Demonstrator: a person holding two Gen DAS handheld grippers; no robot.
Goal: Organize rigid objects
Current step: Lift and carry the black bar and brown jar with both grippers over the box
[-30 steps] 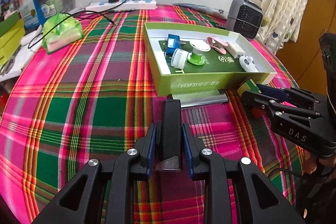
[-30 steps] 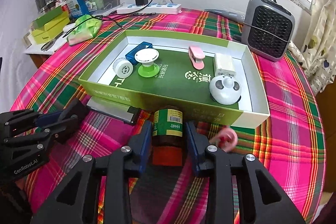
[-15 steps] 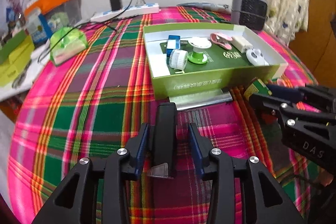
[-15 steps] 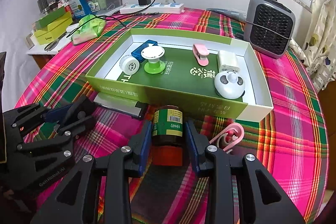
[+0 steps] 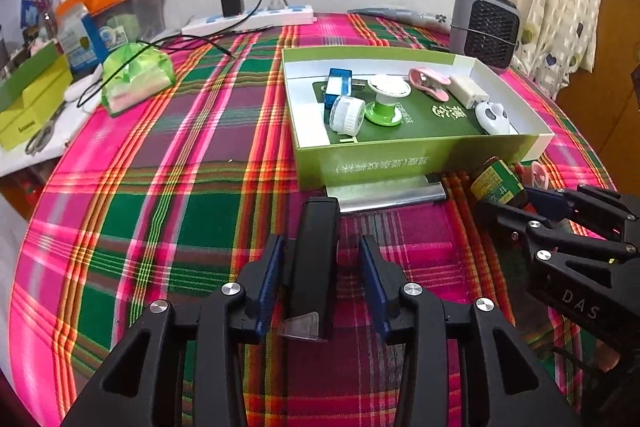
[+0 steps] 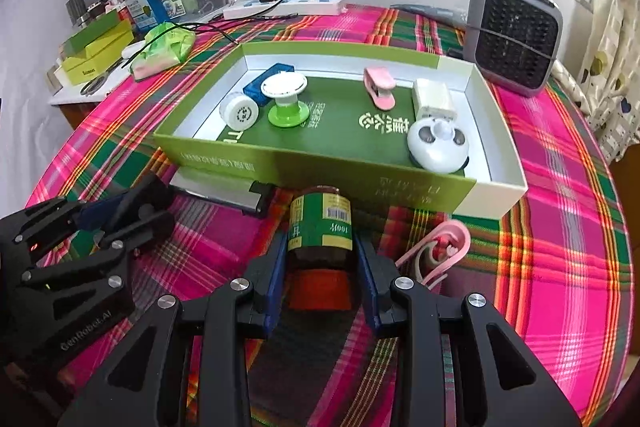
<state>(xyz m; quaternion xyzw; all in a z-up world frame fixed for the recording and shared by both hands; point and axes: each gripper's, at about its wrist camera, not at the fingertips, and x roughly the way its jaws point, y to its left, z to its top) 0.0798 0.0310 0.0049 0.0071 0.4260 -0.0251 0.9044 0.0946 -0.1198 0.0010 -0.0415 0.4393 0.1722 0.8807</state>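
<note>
Left gripper (image 5: 320,277): fingers apart, a black stapler (image 5: 314,259) lying between them against the left pad, clear of the right pad. Right gripper (image 6: 320,267): fingers clamped on a brown jar with a green label (image 6: 320,227). Ahead of both pairs of fingers, a green box (image 6: 320,167) rests on the plaid-covered desk (image 5: 160,207).
</note>
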